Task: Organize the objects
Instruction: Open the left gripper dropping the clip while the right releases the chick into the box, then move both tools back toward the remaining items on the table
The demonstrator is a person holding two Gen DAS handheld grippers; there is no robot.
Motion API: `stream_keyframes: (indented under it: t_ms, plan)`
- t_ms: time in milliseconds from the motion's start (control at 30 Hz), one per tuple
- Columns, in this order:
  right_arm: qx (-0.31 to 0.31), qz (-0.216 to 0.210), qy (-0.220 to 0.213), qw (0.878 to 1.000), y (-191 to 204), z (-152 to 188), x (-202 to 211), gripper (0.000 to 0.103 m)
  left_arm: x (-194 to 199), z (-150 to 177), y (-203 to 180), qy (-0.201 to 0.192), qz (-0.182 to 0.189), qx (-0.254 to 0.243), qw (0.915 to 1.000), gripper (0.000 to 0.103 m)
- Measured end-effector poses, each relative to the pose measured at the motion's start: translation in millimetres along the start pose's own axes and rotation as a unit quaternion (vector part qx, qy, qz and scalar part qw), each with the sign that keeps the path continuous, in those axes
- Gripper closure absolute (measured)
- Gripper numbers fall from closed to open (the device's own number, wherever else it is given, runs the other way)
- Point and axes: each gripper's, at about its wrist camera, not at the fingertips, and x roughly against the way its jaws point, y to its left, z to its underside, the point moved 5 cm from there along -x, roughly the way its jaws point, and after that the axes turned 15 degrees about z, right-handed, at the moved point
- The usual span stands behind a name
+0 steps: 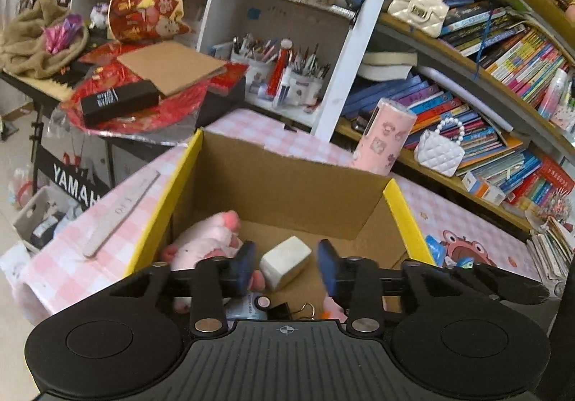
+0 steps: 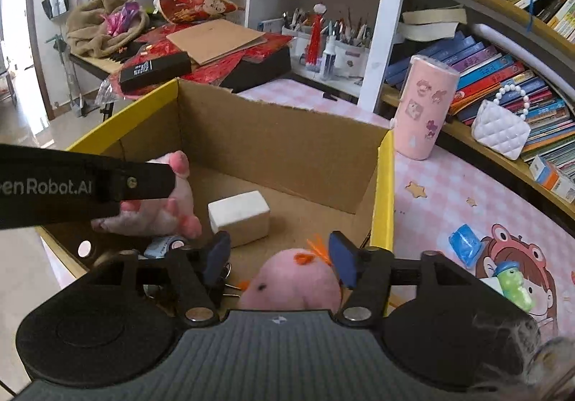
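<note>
Since both toys now lay inside the cardboard box (image 2: 287, 146), the left gripper (image 1: 287, 264) stood apart above the white block (image 1: 285, 261) and the right gripper (image 2: 278, 257) gaped over the pink plush (image 2: 291, 279), each clamped on nothing.

Box (image 2: 280, 135): stands on the table (image 2: 449, 199), open at the top.
In the box: block (image 2: 239, 217) near the middle; paw plush (image 2: 169, 210) left of it; round plush (image 2: 291, 284) nearest the camera.
Tumbler (image 2: 424, 110): upright on the table, beside the box's far right corner.
Nail file (image 1: 122, 212): flat on the table, left of the box.
Shelves (image 2: 503, 52): behind the table, right.
</note>
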Motion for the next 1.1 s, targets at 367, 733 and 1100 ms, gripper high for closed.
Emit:
stream_keyframes:
  t_ms: [367,733,1100]
  plan:
    - [-0.044,0.041,-0.071,0.996,-19,-4,64,0.025,63,6,-28,-0.055,-0.006,-0.069,0.9961,0.017]
    - [-0.063,0.075,-0.061,0.993,-19,47,123,0.017,108,51,-22,-0.033,-0.037,-0.078,0.9957,0.011]
    - [-0.066,0.088,-0.003,0.994,5,116,161,0.016,133,99,-28,0.018,-0.042,-0.081,0.9957,0.011]
